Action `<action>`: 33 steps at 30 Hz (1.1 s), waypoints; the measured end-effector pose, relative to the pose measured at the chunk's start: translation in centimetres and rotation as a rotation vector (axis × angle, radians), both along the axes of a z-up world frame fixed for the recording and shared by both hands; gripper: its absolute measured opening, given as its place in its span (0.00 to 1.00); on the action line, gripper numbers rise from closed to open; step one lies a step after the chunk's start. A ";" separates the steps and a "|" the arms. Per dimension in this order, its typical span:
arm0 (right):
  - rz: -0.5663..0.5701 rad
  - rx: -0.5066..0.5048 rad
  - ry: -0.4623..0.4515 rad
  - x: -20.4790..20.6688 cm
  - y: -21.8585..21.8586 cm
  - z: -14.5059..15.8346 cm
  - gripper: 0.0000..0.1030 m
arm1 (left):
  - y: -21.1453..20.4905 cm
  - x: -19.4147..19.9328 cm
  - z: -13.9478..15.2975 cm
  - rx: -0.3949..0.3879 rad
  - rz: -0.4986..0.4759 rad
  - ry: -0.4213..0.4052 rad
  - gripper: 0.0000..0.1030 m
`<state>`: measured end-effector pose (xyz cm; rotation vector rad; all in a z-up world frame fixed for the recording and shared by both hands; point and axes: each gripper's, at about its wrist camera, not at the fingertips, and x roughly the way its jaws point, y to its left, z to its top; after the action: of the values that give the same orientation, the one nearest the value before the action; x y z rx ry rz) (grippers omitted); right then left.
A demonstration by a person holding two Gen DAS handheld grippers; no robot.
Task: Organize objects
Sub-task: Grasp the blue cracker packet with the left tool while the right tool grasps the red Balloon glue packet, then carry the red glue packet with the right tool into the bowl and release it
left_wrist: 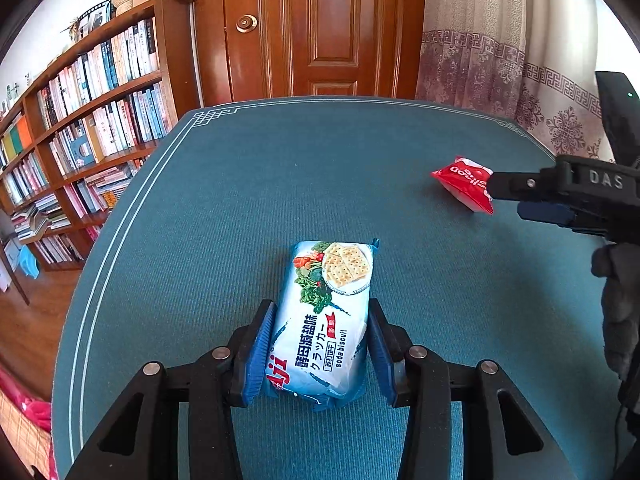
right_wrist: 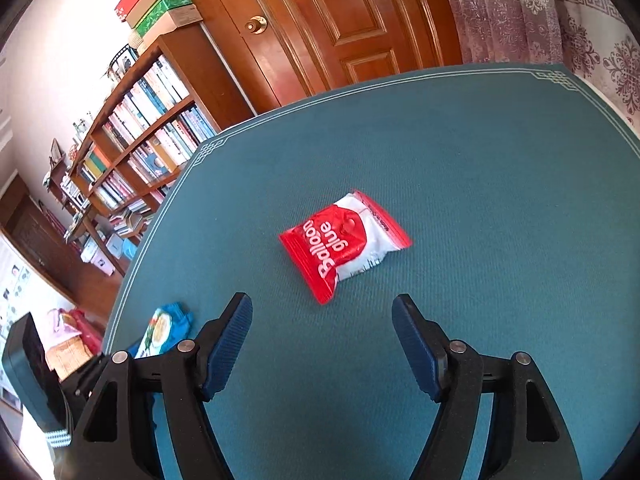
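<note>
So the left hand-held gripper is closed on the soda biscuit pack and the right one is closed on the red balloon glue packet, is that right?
Not quite. The left hand-held gripper is closed on the soda biscuit pack, but the right hand-held gripper is open and holds nothing. The right wrist view shows the red balloon glue packet lying on the teal table mat, ahead of the spread fingers and untouched.

A teal table mat [left_wrist: 248, 184] with a pale line border covered the table. Behind stood a panelled wooden door [left_wrist: 320, 28], a packed wooden bookshelf [left_wrist: 100, 92] topped with boxes [right_wrist: 160, 0], and patterned curtains [left_wrist: 480, 40]. Daylight was bright.
</note>
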<state>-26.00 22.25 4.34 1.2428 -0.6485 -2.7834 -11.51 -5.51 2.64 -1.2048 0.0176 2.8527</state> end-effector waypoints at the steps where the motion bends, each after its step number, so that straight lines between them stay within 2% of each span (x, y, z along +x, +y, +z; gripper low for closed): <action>1: -0.011 0.001 -0.002 -0.8 0.1 -0.1 0.73 | -0.1 0.0 0.0 0.003 0.000 0.000 0.46; 9: -0.053 0.003 -0.031 -5.8 0.6 -0.4 0.74 | -0.5 -0.2 -0.3 0.034 0.016 -0.016 0.46; 13: -0.041 0.079 -0.046 -7.1 -0.5 -0.8 0.74 | -0.5 -0.2 -0.3 0.035 0.015 -0.015 0.46; 17: -0.020 0.197 -0.042 -6.6 -2.1 -1.0 0.71 | -0.6 -0.1 -0.3 0.041 0.014 -0.015 0.46; 21: -0.012 0.273 -0.037 -5.5 -2.8 -1.1 0.52 | -0.8 -0.1 -0.3 0.048 0.012 -0.012 0.46; 26: 0.000 0.273 -0.027 -3.7 -2.9 -0.9 0.46 | -0.7 0.3 0.0 0.068 -0.002 0.014 0.46; 33: 0.013 0.264 -0.002 0.5 -2.8 -0.4 0.46 | -0.5 0.7 0.4 0.109 -0.035 0.043 0.46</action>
<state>-25.55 19.48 3.98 1.2816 -0.2768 -2.9302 -10.83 -5.99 3.04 -1.1121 -0.1124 2.8086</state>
